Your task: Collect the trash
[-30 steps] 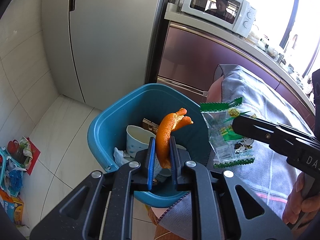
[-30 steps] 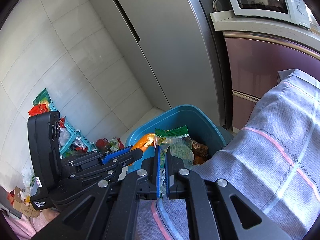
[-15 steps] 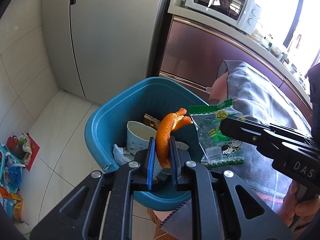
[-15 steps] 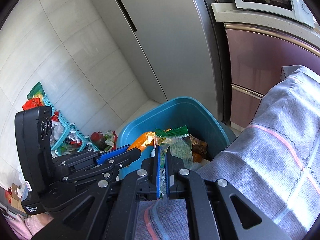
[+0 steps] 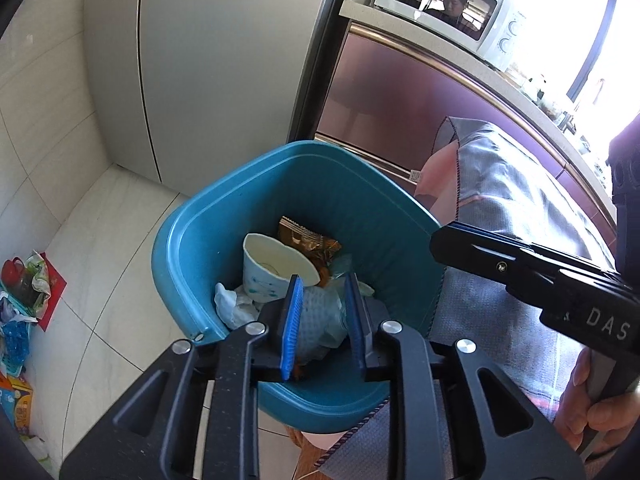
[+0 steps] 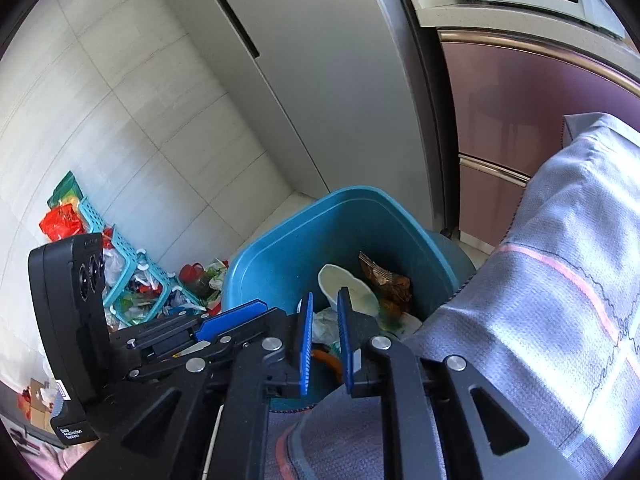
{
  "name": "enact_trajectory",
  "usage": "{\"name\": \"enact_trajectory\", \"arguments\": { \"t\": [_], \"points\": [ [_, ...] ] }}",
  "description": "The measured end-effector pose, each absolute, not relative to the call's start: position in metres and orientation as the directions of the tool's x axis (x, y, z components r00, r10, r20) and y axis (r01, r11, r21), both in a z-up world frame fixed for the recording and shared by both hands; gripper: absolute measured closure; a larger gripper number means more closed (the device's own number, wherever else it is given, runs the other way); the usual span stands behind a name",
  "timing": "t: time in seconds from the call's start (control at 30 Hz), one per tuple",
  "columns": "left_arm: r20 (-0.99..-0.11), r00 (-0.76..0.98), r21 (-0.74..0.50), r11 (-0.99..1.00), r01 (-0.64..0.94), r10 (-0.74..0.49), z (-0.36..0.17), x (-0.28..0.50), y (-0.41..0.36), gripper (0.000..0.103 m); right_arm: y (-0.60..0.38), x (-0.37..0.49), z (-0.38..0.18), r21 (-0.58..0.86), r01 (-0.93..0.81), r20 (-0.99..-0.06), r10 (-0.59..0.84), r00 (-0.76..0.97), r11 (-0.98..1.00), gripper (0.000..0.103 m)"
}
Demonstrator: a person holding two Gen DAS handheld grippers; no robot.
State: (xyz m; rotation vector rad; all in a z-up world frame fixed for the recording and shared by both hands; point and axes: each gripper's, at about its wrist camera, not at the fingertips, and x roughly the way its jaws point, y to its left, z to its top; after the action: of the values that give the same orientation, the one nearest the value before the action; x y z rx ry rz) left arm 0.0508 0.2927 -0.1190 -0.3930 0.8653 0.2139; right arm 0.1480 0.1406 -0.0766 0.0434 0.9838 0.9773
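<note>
A teal bin (image 5: 192, 248) (image 6: 280, 256) stands on the floor beside the cloth-covered table. In it lie a paper cup (image 5: 272, 260) (image 6: 348, 284), a brown wrapper (image 5: 308, 240) (image 6: 384, 276), tissues and a pale packet (image 5: 320, 316). An orange peel (image 6: 326, 360) lies low in the bin. My left gripper (image 5: 323, 284) hangs over the bin, its jaws opening with nothing between them. My right gripper (image 6: 325, 296) is also above the bin, jaws opening and empty. Its fingers (image 5: 472, 248) reach in from the right in the left wrist view.
A grey cloth with pink stripes (image 6: 540, 320) covers the table at the right, touching the bin. A fridge (image 5: 220, 60) and a maroon cabinet (image 5: 400, 120) with a microwave (image 5: 448, 4) stand behind. A turquoise basket with clutter (image 6: 124, 264) sits on the floor at left.
The orange peel left my left gripper and the green packet left my right gripper; both dropped into the bin. Both pairs of jaws have parted.
</note>
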Motion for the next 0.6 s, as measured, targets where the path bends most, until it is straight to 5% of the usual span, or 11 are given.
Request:
{"name": "enact_trajectory", "arguments": {
  "t": [0.3,0.6],
  "points": [
    [-0.722,0.691,-0.222,0.929,-0.296,0.047,-0.098,0.039,0.276,0.057,0.120,0.140,-0.072,0.436,-0.671,-0.652,0.724,0.223,0.599,0.077],
    [-0.646,0.759,-0.177,0.954,-0.244,0.074,-0.071,0.017,0.251,0.025,0.067,0.116,-0.046,0.375,-0.679,-0.581,0.731,0.358,0.631,0.040]
  ]
}}
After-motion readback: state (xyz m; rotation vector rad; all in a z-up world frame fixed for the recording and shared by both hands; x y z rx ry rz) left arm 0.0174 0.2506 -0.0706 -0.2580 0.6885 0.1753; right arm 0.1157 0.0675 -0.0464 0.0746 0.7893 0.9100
